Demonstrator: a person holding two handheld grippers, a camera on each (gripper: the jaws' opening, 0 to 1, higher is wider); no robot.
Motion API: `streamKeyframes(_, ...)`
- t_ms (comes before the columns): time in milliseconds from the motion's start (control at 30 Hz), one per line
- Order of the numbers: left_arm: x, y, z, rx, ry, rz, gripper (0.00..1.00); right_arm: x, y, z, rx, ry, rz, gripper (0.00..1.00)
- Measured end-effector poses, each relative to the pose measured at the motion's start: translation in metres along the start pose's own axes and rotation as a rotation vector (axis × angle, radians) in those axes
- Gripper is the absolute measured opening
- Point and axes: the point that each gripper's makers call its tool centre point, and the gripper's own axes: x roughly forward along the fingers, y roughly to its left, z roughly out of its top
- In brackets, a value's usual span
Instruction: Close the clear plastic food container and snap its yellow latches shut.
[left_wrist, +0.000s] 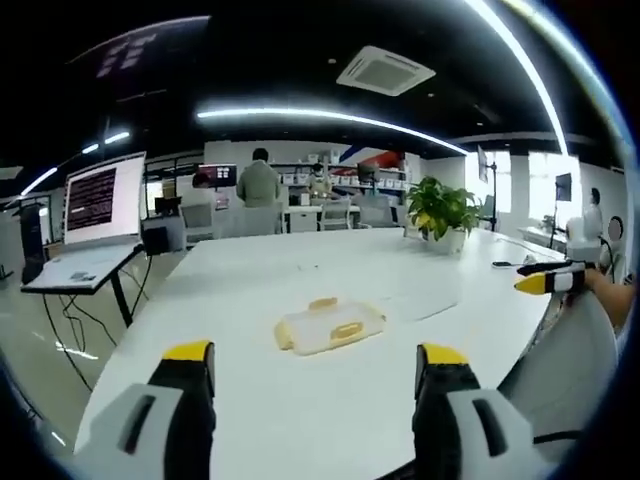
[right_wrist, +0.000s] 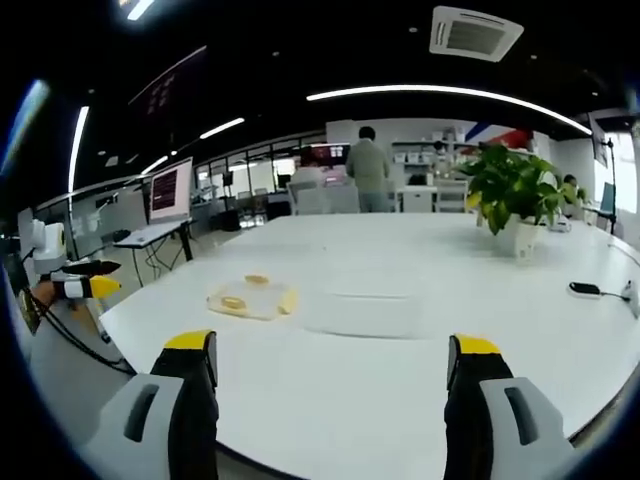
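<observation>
The left gripper (left_wrist: 315, 365) has its jaws spread wide, holding nothing, as does the right gripper (right_wrist: 335, 355). The clear container (left_wrist: 330, 327) with yellow latches (left_wrist: 346, 329) lies on the white table (left_wrist: 300, 420) at twelve o'clock from the left jaws, seemingly lidded. A potted plant (right_wrist: 510, 195) stands at two o'clock.

clear container (left_wrist: 328, 327) with yellow latches (left_wrist: 346, 329), white table (left_wrist: 300, 400), green plant (left_wrist: 440, 208), yellow-tipped left tool (left_wrist: 315, 362)
</observation>
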Motion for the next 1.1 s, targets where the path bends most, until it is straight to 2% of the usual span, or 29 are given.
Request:
streamKeyframes(133, 0.008, 0.005, 0.014, 0.028, -0.021, -0.003, 0.79, 0.003, -0.008, 0.024, -0.002, -0.048, 0.001, 0.9)
streamKeyframes(233, 0.018, 0.008, 0.019, 0.068, -0.01, -0.013, 0.77, 0.012, -0.01, 0.043, -0.072, -0.058, 0.017, 0.87)
streamKeyframes(300, 0.024, 0.008, 0.023, 0.096, -0.021, -0.032, 0.77, 0.016, -0.01, 0.05, -0.097, -0.059, 0.024, 0.83)
streamKeyframes(367, 0.031, 0.01, 0.023, 0.125, 0.005, -0.049, 0.77, 0.023, -0.009, 0.059, -0.116, -0.063, 0.037, 0.8)
streamKeyframes(600, 0.051, 0.018, 0.033, 0.222, 0.022, -0.076, 0.69, 0.054, 0.003, 0.073, -0.209, -0.038, 0.086, 0.79)
streamKeyframes(733, 0.064, 0.022, 0.028, 0.232, 0.058, -0.097, 0.68, 0.071, 0.012, 0.069, -0.249, 0.014, 0.144, 0.8)
streamKeyframes(867, 0.074, 0.023, 0.023, 0.219, 0.079, -0.124, 0.68, 0.084, 0.013, 0.064, -0.282, 0.044, 0.164, 0.78)
streamKeyframes(1033, 0.092, 0.028, 0.015, 0.27, 0.139, -0.152, 0.64, 0.104, 0.017, 0.061, -0.33, 0.083, 0.201, 0.75)
streamKeyframes(1100, 0.1, 0.028, 0.009, 0.253, 0.177, -0.182, 0.64, 0.114, 0.016, 0.057, -0.375, 0.119, 0.207, 0.74)
